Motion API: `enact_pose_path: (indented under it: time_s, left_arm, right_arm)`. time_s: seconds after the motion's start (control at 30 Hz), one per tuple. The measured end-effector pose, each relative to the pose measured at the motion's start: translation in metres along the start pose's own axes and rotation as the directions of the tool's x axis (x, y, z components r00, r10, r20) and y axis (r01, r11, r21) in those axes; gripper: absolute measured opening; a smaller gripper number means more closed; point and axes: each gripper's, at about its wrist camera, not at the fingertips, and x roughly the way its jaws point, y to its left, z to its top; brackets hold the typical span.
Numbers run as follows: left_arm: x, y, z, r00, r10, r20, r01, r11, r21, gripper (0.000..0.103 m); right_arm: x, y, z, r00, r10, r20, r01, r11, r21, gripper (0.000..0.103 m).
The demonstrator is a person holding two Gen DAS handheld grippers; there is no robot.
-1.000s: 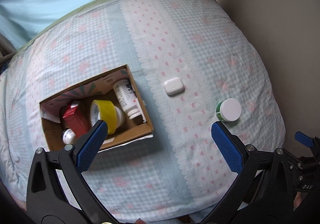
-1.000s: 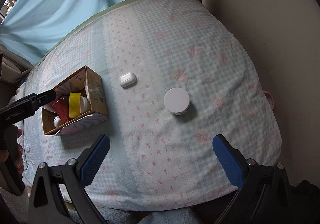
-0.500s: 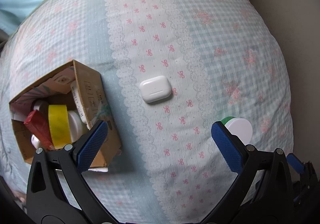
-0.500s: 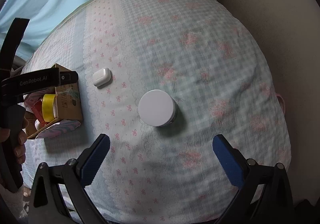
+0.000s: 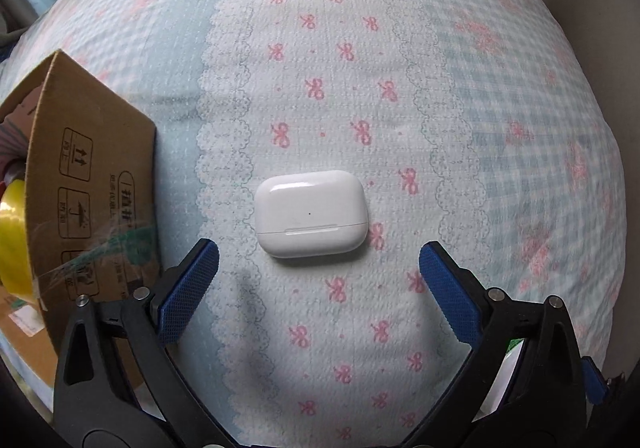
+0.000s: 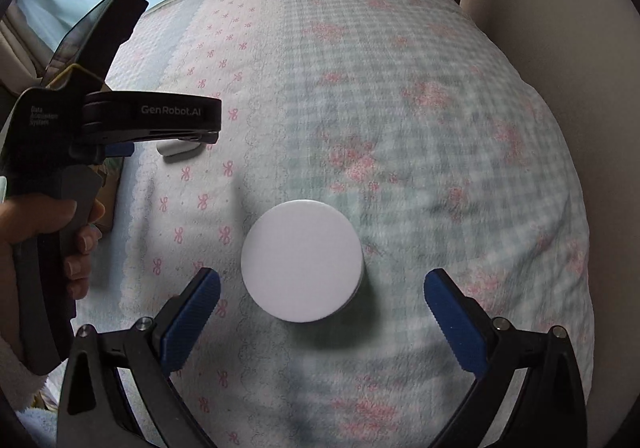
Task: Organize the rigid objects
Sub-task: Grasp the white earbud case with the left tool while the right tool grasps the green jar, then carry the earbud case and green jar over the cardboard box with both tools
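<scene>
both grippers have just been narrowing yet stay spread and empty: the left gripper [image 5: 318,260] straddles the earbud case [image 5: 311,213], long axis crosswise between the fingers, the right gripper [image 6: 322,290] brackets the white-lidded jar [image 6: 303,265] mid-bed.

Left claw [image 5: 319,260]: black plastic frame, two angled arms ending in blue ribbed pads [image 5: 188,290]. Small silver screws sit in pairs on each arm, at 8 and 4 o'clock in its own view.

Right claw [image 6: 322,290]: same build, black frame, blue ribbed pads [image 6: 454,324], paired silver screws at 8 and 4 o'clock.

Left claw's body, seen from the right wrist at 9 o'clock: black casing with grey lettering "GenRobot.AI" and a smaller "Data Acquisition System" mark, and a grey trigger.

Sleeve [image 6: 18,376]: pale fleecy cuff at 8 o'clock.
</scene>
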Motion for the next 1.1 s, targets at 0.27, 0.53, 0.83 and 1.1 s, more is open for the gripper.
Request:
enact_pose_path:
  time_s: [0.27, 0.53, 0.83, 1.1]
  left_arm:
    - [0.018, 0.005, 0.009, 1.000, -0.020, -0.005, 0.020, 1.000, -0.002, 0.080]
    - [0.017, 0.004, 0.013, 0.999, -0.029, -0.018, 0.029, 0.999, -0.040, 0.058]
    - [0.008, 0.007, 0.016, 0.998, -0.058, -0.019, 0.057, 0.998, -0.025, 0.057]
    - [-0.040, -0.005, 0.021, 0.994, -0.100, 0.051, 0.100, 0.995, 0.011, 0.057]
  right_arm:
    - [0.023, 0.003, 0.006, 1.000, 0.019, -0.014, -0.019, 0.999, -0.028, 0.094]
    - [0.036, 0.008, 0.015, 1.000, -0.001, -0.030, -0.002, 0.997, -0.081, 0.070]
    - [0.039, 0.018, 0.017, 0.999, -0.007, -0.043, 0.003, 0.996, -0.090, 0.069]
    - [0.015, 0.004, 0.016, 0.999, -0.002, -0.037, 0.000, 0.998, -0.062, 0.069]
